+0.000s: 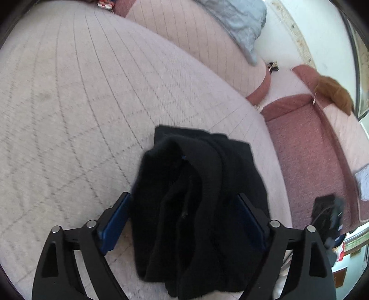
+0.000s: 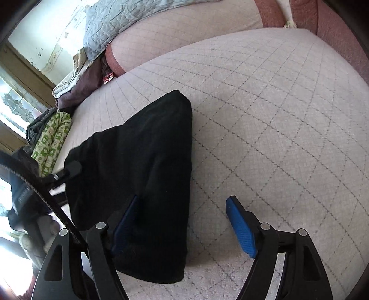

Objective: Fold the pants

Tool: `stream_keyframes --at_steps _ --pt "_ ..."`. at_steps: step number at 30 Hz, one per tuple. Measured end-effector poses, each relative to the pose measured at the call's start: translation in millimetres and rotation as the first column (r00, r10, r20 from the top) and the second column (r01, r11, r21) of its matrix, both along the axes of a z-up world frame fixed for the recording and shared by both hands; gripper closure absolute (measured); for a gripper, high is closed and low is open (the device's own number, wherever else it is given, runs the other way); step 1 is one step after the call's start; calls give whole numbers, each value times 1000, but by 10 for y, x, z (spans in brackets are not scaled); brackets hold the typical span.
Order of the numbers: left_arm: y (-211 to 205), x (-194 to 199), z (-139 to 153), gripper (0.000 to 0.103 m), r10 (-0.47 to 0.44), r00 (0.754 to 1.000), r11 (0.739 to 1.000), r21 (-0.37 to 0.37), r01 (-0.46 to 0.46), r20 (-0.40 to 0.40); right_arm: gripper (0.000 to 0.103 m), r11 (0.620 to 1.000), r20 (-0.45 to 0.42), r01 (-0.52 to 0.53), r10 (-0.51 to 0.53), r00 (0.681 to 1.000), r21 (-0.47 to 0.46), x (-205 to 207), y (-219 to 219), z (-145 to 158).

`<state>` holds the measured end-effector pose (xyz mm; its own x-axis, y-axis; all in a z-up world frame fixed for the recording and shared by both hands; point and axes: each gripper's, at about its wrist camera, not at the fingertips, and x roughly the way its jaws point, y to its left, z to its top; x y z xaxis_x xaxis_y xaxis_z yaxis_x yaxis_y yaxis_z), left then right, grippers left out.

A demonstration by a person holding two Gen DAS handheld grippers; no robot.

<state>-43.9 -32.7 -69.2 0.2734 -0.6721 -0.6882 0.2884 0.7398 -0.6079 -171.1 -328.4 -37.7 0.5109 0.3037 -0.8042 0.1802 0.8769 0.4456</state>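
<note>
Black pants (image 1: 196, 203) lie in a bunched, folded bundle on the pale quilted mattress (image 1: 80, 103). In the left wrist view my left gripper (image 1: 184, 198) is open, its blue pads on either side of the bundle, the cloth draped between the fingers. In the right wrist view the pants (image 2: 138, 173) lie as a flat folded dark shape. My right gripper (image 2: 182, 200) is open above the pants' right edge; its left pad is over the cloth and its right pad (image 2: 239, 226) is over bare mattress (image 2: 276, 138). The left gripper's fingertip (image 2: 71, 169) shows at the pants' left edge.
A grey-blue quilt (image 1: 235, 20) lies on a second mattress behind. A pink cushion bench (image 1: 306, 161) and an orange cloth (image 1: 334, 92) are to the right. In the right wrist view a green patterned cloth (image 2: 50, 143) and folded bedding (image 2: 73, 83) lie at the mattress's left edge by a window.
</note>
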Motion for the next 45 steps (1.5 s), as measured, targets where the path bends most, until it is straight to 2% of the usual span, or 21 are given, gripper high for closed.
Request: stream_keyframes --at_steps 4,5,6,9,10,12,14,17,19,24,27,28,30,31,33,35,38,41,45 --pt "-186 -20 27 11 -51 998 998 47 49 43 21 998 -14 -9 10 1000 63 232 -45 1" --pt "-186 -43 21 19 -60 997 997 53 57 48 21 997 -11 -7 8 1000 83 288 -63 -14" --pt "-199 -56 17 32 -69 996 996 68 65 52 21 993 -9 -8 9 1000 115 359 -79 -52" --pt "-223 -75 37 46 -91 994 993 83 86 60 21 974 10 -3 1 1000 229 494 -115 -194" --pt "-208 -73 40 48 -91 994 993 78 87 53 24 965 20 -5 0 1000 262 527 -120 -217" --pt "-214 -57 49 54 -81 996 994 71 78 40 35 950 22 -3 -4 1000 313 588 -105 -273" --pt "-232 -43 110 58 -76 997 996 52 75 31 54 956 30 -10 1 1000 294 578 -85 -247" --pt "-323 -45 258 60 -82 995 995 57 78 61 68 957 72 -32 12 997 289 549 -77 -116" --pt "-378 3 360 60 -80 994 996 56 76 80 70 961 103 -37 9 995 276 551 -95 -16" --pt "-586 465 447 60 -39 997 998 54 36 61 70 971 172 -25 -17 985 238 859 -230 255" --pt "-815 760 389 59 -25 998 994 111 18 61 70 979 178 -12 -25 984 204 1119 -305 252" --pt "-895 865 324 58 -23 998 990 138 16 51 67 981 166 -4 -29 986 194 1200 -342 205" --pt "-1015 1038 117 48 -18 1000 979 205 18 0 60 990 120 37 -53 991 136 1314 -403 45" --pt "-1025 1078 45 47 -21 999 979 202 27 -32 52 992 95 55 -65 993 110 1334 -426 -31" --pt "-997 1051 93 47 -32 999 981 188 36 -26 41 992 62 81 -88 994 97 1328 -495 -144" --pt "-924 966 210 47 -51 998 984 169 54 -23 39 990 74 87 -95 993 108 1294 -557 -75" --pt "-732 817 458 47 -51 999 993 107 50 3 39 991 146 131 -135 980 37 1174 -630 183" --pt "-640 794 651 47 -17 999 999 52 15 33 39 981 218 158 -179 959 110 1021 -722 383" --pt "-723 946 657 46 30 999 998 48 -32 45 41 964 232 123 -178 956 234 933 -673 427"
